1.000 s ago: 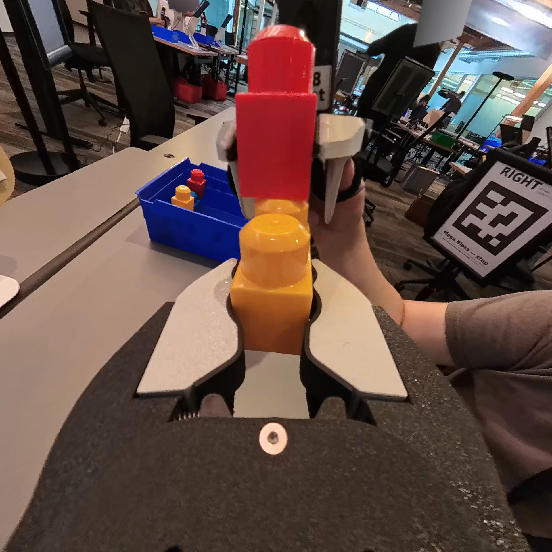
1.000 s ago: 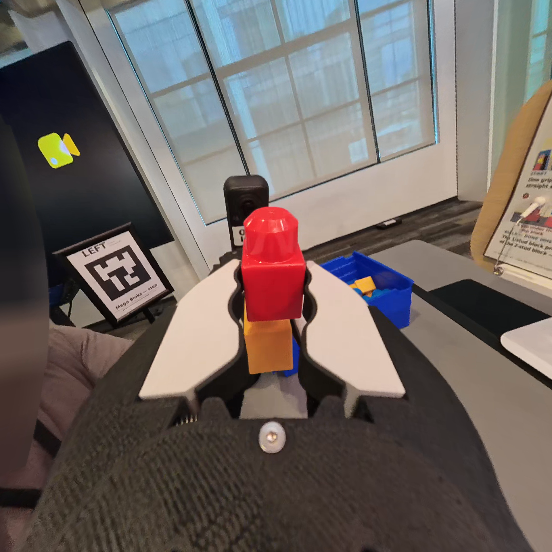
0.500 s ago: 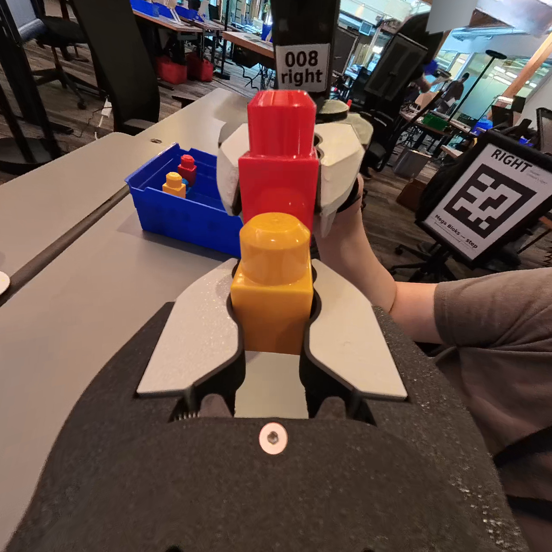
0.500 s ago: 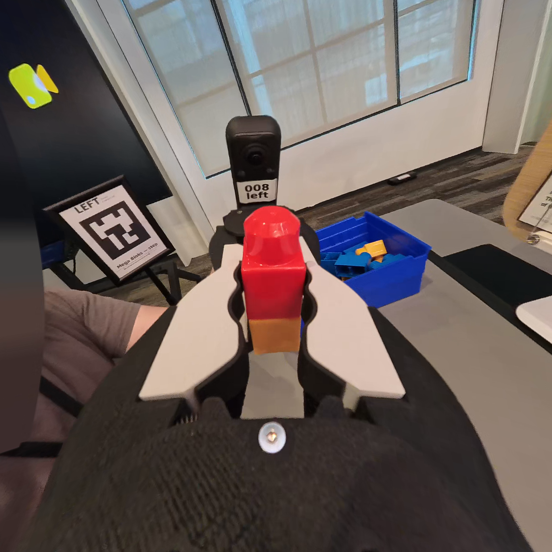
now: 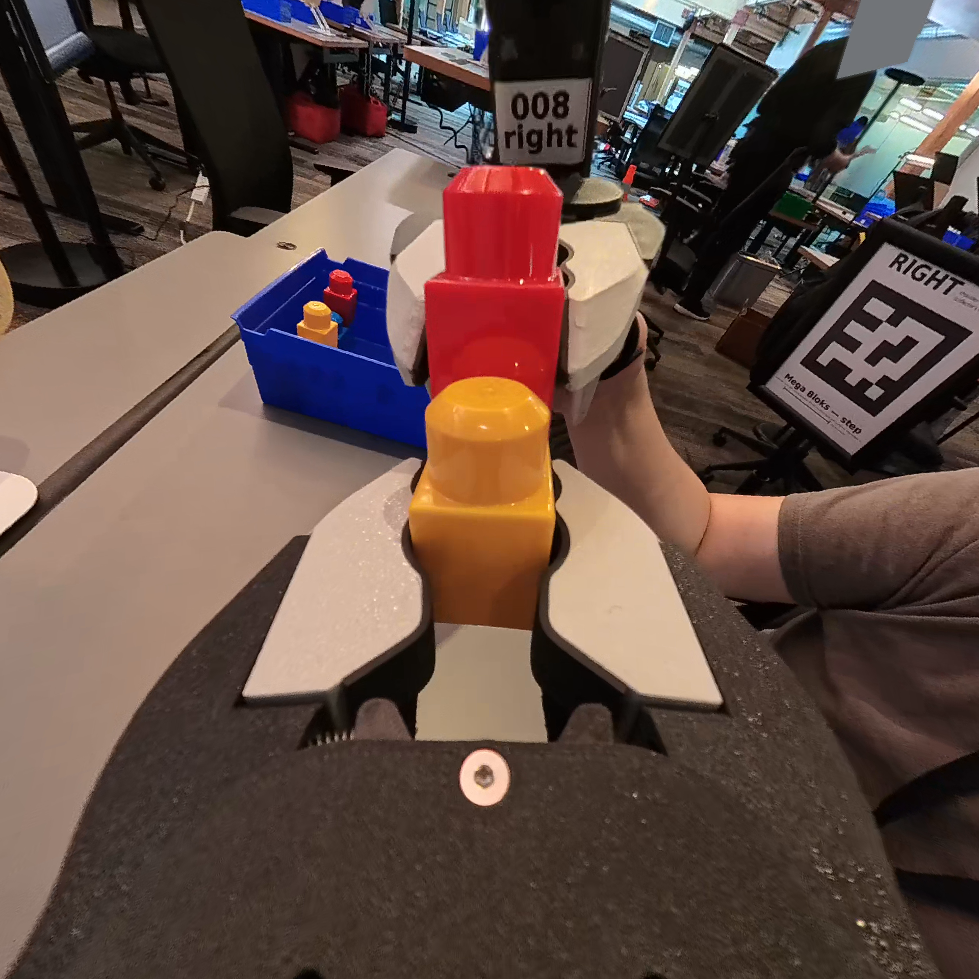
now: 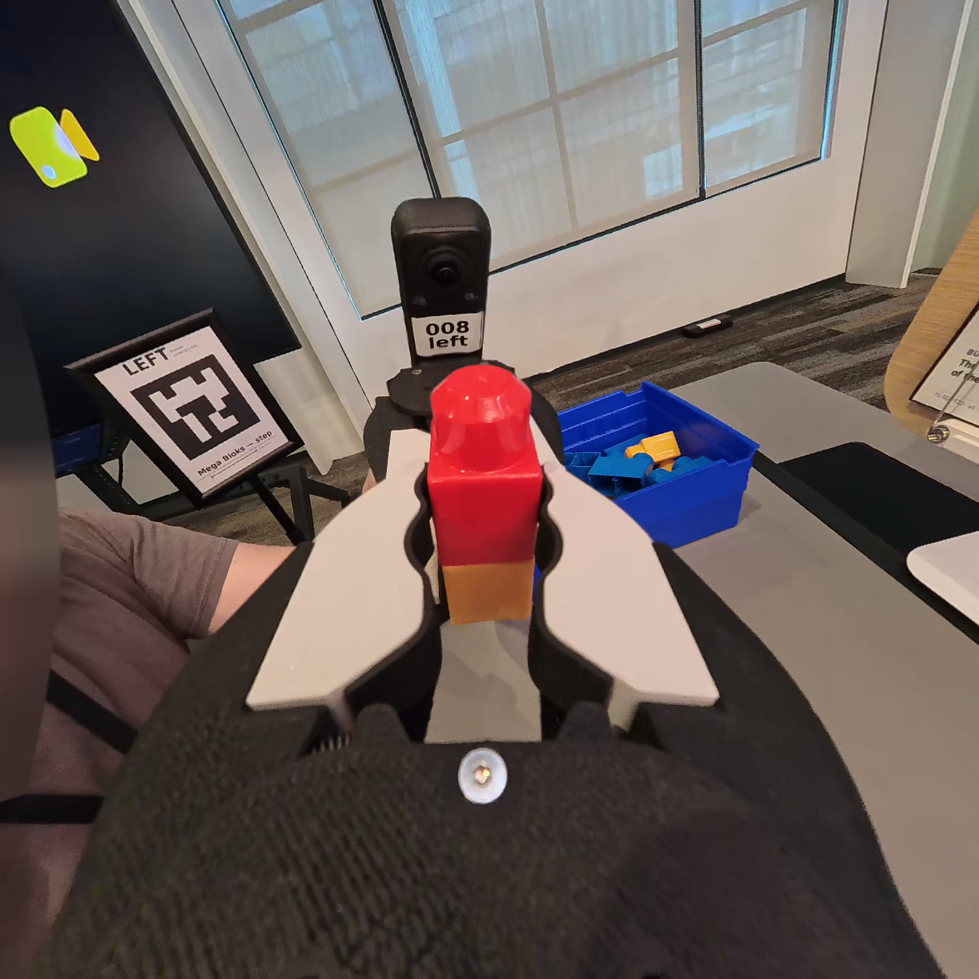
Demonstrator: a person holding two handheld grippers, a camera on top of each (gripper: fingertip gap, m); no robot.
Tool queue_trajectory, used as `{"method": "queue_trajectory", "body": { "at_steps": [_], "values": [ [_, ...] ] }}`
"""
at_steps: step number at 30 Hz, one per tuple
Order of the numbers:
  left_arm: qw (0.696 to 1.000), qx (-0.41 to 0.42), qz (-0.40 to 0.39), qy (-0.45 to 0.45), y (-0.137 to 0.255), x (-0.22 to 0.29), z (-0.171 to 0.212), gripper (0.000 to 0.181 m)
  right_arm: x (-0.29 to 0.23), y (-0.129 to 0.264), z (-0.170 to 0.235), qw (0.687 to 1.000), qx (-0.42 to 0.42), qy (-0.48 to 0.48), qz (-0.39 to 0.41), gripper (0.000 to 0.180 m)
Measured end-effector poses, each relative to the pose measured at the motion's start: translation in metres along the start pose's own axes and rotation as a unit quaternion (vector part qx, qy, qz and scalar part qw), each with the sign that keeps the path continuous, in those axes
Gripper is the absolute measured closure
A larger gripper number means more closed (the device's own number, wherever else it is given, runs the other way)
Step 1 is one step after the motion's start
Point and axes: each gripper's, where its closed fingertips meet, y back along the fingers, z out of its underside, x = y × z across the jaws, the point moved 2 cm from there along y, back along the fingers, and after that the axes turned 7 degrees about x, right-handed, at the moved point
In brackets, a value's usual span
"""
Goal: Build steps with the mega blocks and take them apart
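My left gripper (image 5: 482,477) is shut on a yellow mega block (image 5: 479,540) and holds it above the grey table (image 5: 159,530), with one stud showing on its near end. My right gripper (image 5: 508,328) faces it and is shut on a red block (image 5: 495,328). The red block sits on the far end of the yellow block, one level higher. In the right wrist view my right gripper (image 6: 482,477) clamps the red block (image 6: 484,498), and the yellow block (image 6: 487,590) shows flush beneath it. The left gripper's fingers are hidden there.
A blue bin (image 5: 318,371) stands on the table behind the grippers and holds a red block (image 5: 339,296) and a yellow block (image 5: 317,323); the right wrist view (image 6: 688,503) shows several blue and yellow blocks in it. A sign stand (image 5: 874,360) is off the table's right. A black mat (image 6: 874,487) lies nearby. Across from one pair of fingers to the other is roughly 5 centimetres.
The red block has come down onto the yellow block's far stud, which is now covered. Both grippers have sunk a little and stay shut on their blocks.
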Motion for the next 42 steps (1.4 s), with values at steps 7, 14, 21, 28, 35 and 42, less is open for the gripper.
{"method": "queue_trajectory", "body": {
  "at_steps": [7,14,21,28,35,42],
  "values": [
    [0.995,-0.084,0.000,-0.060,-0.005,0.000,0.024,0.139,-0.013,0.035,-0.006,0.989,-0.070,0.115,0.064,0.119],
    [0.990,-0.116,0.018,-0.076,-0.016,0.008,0.036,0.139,-0.011,0.039,0.012,0.946,-0.266,0.162,0.086,0.120],
    [0.988,-0.125,0.040,-0.081,-0.017,0.016,0.040,0.140,-0.015,0.037,0.039,0.920,-0.360,0.144,0.051,0.145],
    [0.981,-0.162,0.023,-0.100,-0.029,0.011,0.054,0.140,-0.009,0.051,0.057,0.919,-0.368,0.130,0.058,0.145],
    [0.990,-0.103,0.045,-0.080,-0.026,0.021,0.035,0.140,-0.014,0.055,0.046,0.948,-0.286,0.133,0.035,0.129],
    [0.995,-0.036,0.017,-0.086,-0.025,0.015,0.016,0.104,-0.014,0.069,0.029,0.944,-0.276,0.174,0.049,0.144]
  ]
}}
